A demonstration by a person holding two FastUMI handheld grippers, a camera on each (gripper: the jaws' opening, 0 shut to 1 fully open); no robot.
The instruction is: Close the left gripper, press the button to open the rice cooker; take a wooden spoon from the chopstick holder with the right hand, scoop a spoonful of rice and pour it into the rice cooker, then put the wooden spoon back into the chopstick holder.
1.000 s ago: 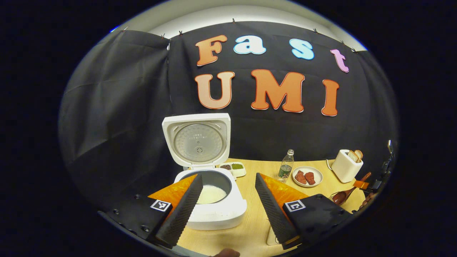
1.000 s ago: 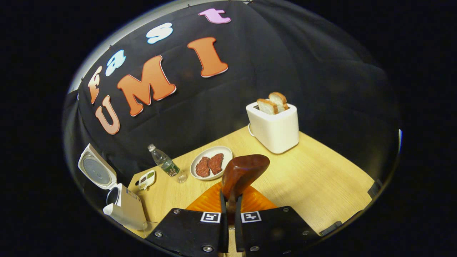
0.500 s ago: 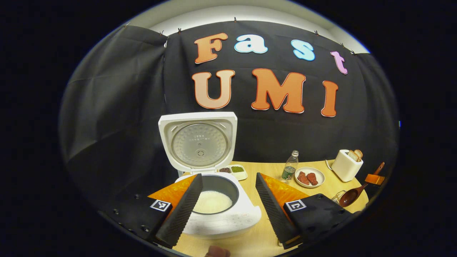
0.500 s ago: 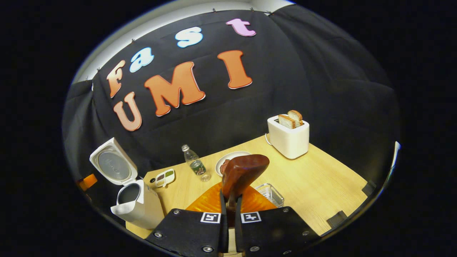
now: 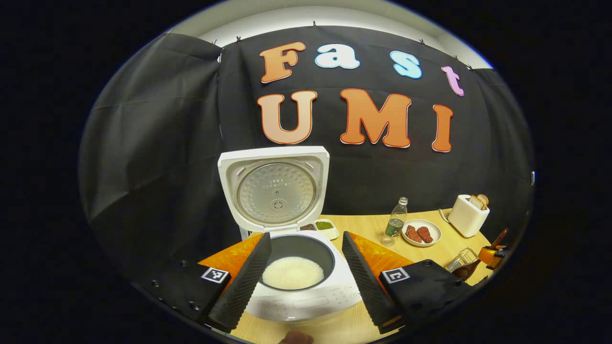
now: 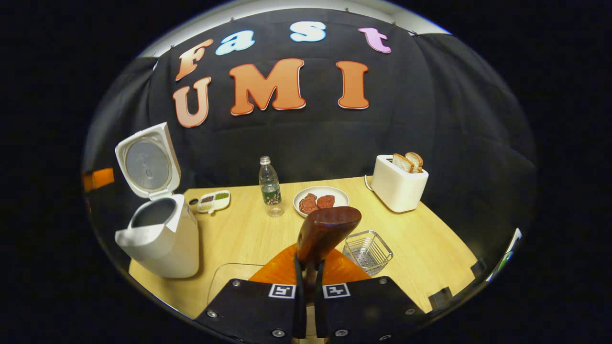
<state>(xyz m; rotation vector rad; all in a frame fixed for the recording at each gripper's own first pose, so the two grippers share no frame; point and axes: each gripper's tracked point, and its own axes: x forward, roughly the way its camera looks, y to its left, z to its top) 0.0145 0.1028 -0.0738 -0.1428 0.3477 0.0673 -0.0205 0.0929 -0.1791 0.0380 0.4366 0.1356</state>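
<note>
Where the yellow wooden surface (image 6: 430,248) meets the black cloth wall, the stock stands as follows.

One white rice cooker (image 5: 296,282), lid (image 5: 275,188) raised upright, pot holding a layer of white rice (image 5: 292,272); it sits at the surface's left end in the right gripper view.
One left gripper (image 5: 306,282), fingers spread wide and empty, hanging over the front of the cooker with the pot seen between them.
One right gripper (image 6: 306,282), fingers drawn narrow and clamped on the handle of one dark wooden spoon (image 6: 325,229), bowl end raised above the surface; whether the bowl carries rice cannot be told.
One wire basket (image 6: 367,251), just right of the spoon in the right gripper view; it could be the chopstick holder, though that cannot be told.
One clear container (image 6: 229,282), partly hidden behind the right gripper.
One small divided dish (image 6: 213,200) of dark and green grains, beside the cooker.
One plastic bottle (image 6: 270,186), upright.
One plate (image 6: 320,200) with two reddish pieces.
One white toaster (image 6: 399,188) with two bread slices (image 6: 409,162) standing in it.
</note>
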